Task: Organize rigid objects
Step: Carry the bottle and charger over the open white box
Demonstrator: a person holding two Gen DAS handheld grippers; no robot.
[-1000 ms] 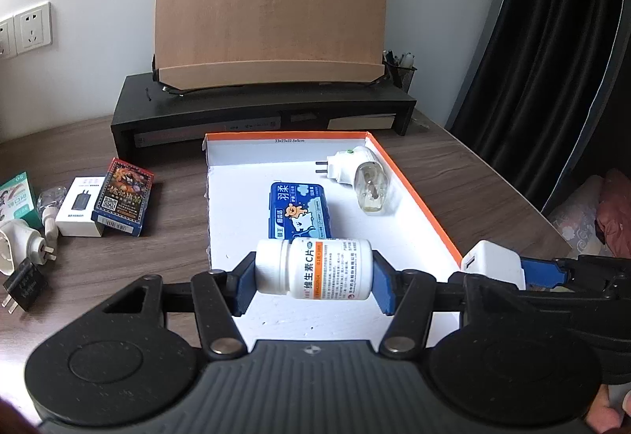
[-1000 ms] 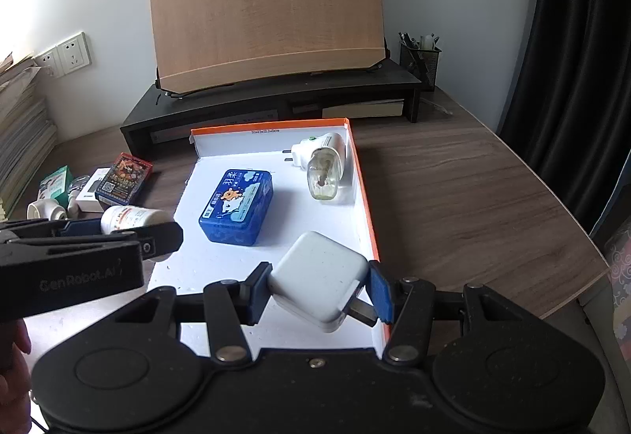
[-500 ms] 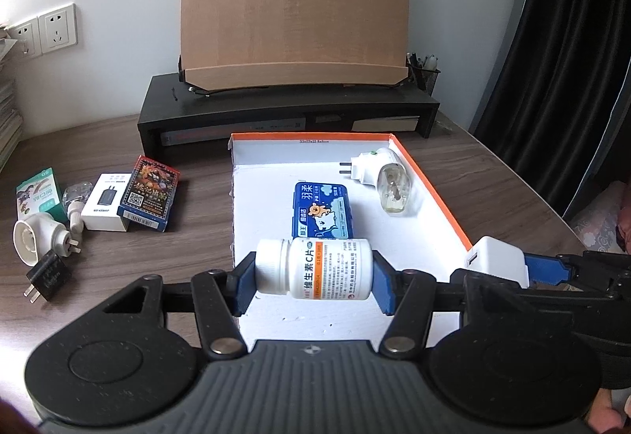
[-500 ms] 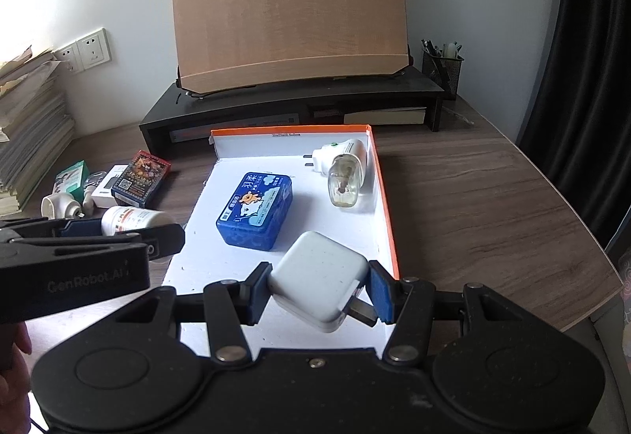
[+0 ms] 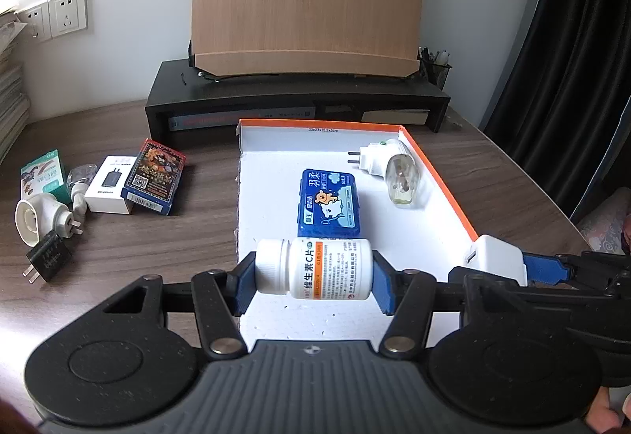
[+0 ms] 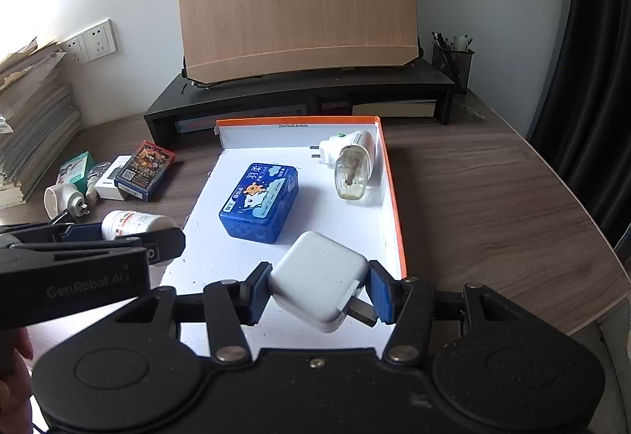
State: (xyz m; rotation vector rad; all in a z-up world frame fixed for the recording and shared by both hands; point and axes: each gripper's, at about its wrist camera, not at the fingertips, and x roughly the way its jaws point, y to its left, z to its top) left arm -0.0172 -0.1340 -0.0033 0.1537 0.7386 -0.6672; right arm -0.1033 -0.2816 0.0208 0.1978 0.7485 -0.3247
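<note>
My left gripper [image 5: 313, 270] is shut on a white pill bottle [image 5: 313, 268] with an orange-striped label, held sideways over the near left part of the white box with orange rim [image 5: 445, 193]. My right gripper [image 6: 315, 282] is shut on a white square charger [image 6: 317, 278], held over the near right part of the same box [image 6: 390, 197]. Inside the box lie a blue tin [image 5: 328, 203] and a white plug-in vaporizer [image 5: 388, 169]. The bottle also shows in the right wrist view [image 6: 132, 223].
On the wooden desk left of the box lie a card pack [image 5: 155, 175], a white charger box [image 5: 110, 183], a green box [image 5: 43, 173], a white plug [image 5: 33, 217] and a black plug [image 5: 47, 260]. A black monitor riser [image 5: 295, 102] with a wooden board stands behind.
Both grippers have pulled back and up a little with their objects still held. The view shows more of the desk's left side. Nothing in the box has moved.
</note>
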